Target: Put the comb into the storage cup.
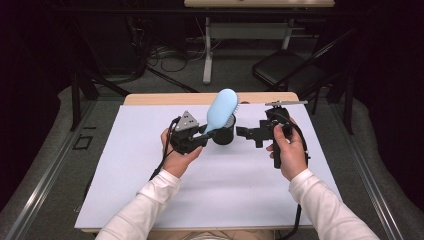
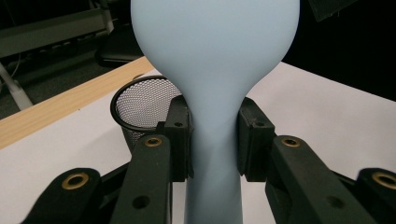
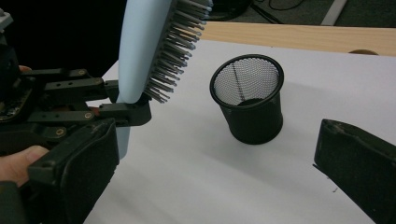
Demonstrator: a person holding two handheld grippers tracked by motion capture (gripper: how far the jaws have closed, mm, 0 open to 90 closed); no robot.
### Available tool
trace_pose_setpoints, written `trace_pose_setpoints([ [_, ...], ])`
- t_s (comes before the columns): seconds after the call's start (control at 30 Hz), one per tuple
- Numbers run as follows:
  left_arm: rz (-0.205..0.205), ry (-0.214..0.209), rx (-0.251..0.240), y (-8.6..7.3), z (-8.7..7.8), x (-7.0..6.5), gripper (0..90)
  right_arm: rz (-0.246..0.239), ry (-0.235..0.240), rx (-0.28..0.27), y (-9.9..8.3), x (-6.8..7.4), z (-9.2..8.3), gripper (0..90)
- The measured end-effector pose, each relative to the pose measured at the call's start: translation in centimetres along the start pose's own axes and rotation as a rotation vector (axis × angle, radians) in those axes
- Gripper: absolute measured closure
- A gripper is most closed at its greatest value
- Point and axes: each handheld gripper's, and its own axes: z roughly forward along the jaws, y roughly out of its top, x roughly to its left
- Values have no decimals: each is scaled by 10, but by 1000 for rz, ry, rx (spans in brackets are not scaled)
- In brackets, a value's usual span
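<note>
Okay, near edge first: two white-sleeved forearms came in over the white table sheet [image 1: 150, 165]. The left gripper [image 1: 204, 136] was clamped on the neck of the pale blue plastic paddle hairbrush [image 1: 221, 110]; in the left gripper view both black pads squeezed the handle [image 2: 212, 154] just under the flare of the head. Brush head tilted up and away, metal-tipped bristles [image 3: 175, 51] facing the right hand's side. The right gripper [image 1: 248, 134] sat just right of the cup, jaws spread apart, nothing between them. Further back, the black wire-mesh cup [image 3: 247, 98] stood upright on the sheet, apart from both tools, with the brush head hanging above and slightly beside its rim. Inside looked empty, though the bottom was dim. Beyond that, the wooden table edge [image 1: 150, 98] and a dark chair [image 1: 285, 67].

Step in hand, likely: carrying the brush to drop it into the cup. Next move would need the handle end swung down over the opening, lowered inside, then released; the right gripper could steady the cup so it doesn't tip.
</note>
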Motion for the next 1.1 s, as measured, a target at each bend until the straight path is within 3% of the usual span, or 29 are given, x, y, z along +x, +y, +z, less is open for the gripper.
trace_pose_setpoints([
  [0.53, -14, 10, -45, -6, 1, -1, 698, 3, 24, -3, 16, 9, 2, 0],
  [1.1, -10, 17, -51, -9, 3, -2, 698, 10, 27, 5, 32, 11, 8, 0],
])
